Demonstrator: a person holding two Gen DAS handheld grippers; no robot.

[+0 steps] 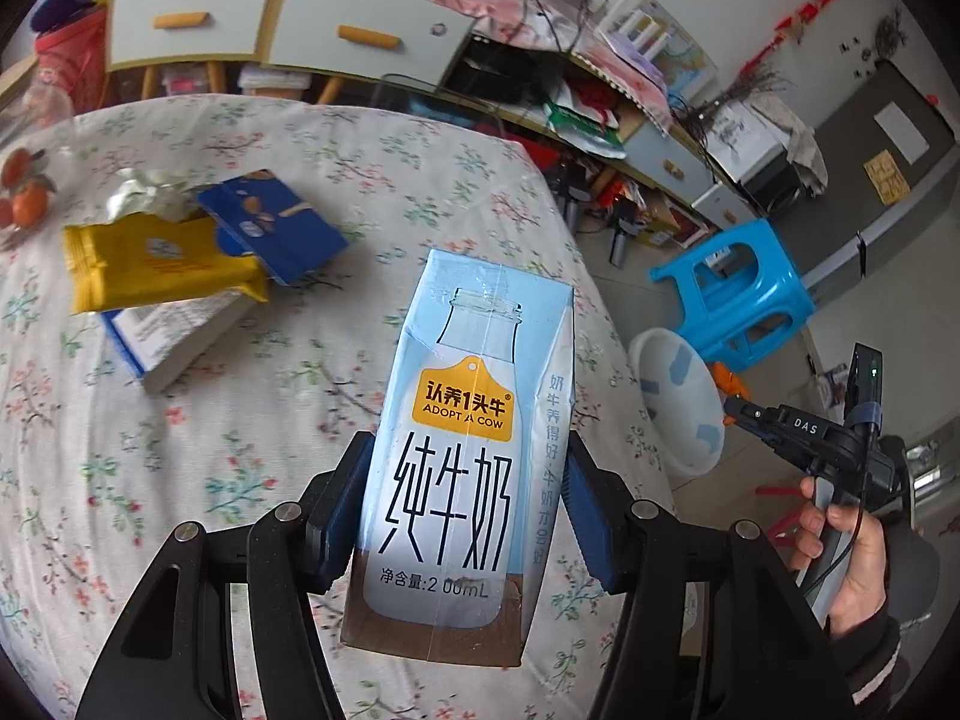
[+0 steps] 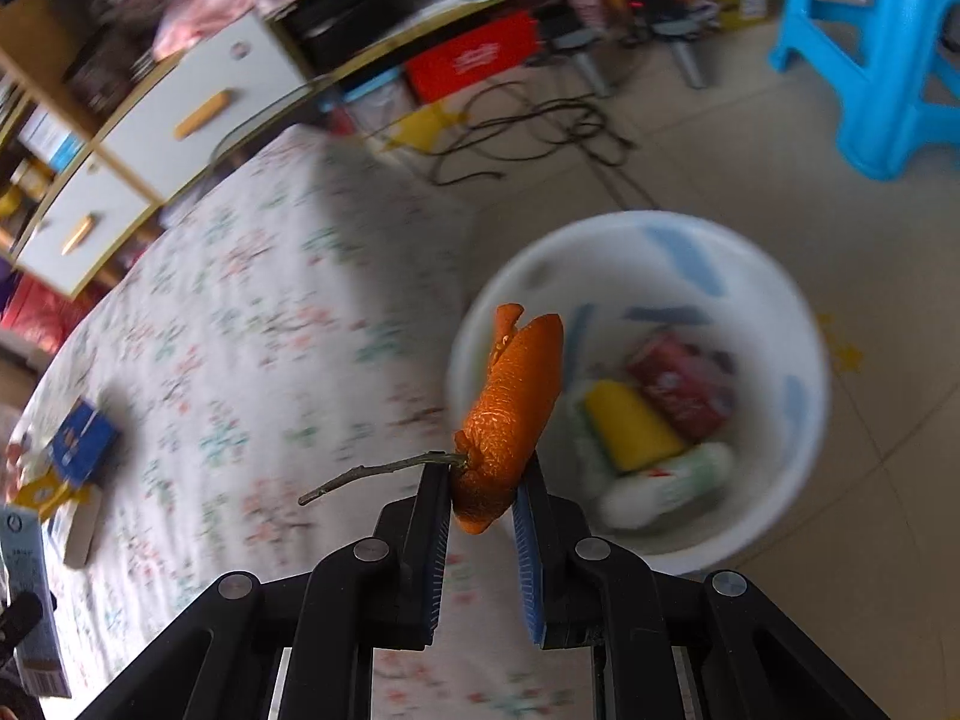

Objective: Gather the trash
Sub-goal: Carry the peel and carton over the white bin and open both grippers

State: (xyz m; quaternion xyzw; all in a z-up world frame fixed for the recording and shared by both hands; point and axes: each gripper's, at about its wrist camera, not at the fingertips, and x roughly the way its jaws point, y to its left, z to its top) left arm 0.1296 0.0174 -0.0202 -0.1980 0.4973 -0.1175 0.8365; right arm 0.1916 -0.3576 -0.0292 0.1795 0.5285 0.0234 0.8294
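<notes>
Fingers of the left gripper clamp a light-blue milk carton by its two narrow sides, blue pads pressed flat against the cardboard. The carton is held off the table, printed face toward the camera, brown base nearest the lens and folded top pointing away.

The right gripper has its jaws drawn close on a piece of orange peel, pinched at its lower end; a thin dry stem juts out from the peel to the left past the finger. The peel hangs over the table's edge, beside the rim of a white bin on the tiled floor. Inside the bin lie a yellow wrapper, a red packet and something white and green, all blurred.

Below the carton spreads a floral tablecloth covering the table. On it, well apart from the carton, sit a yellow packet, a blue box leaning on it, crumpled silver foil behind, and a book beneath the packet. Oranges rest at the far left edge.

From the left wrist view, a person's hand holds the right gripper's handle beyond the table edge, near the bin and a blue plastic stool.
</notes>
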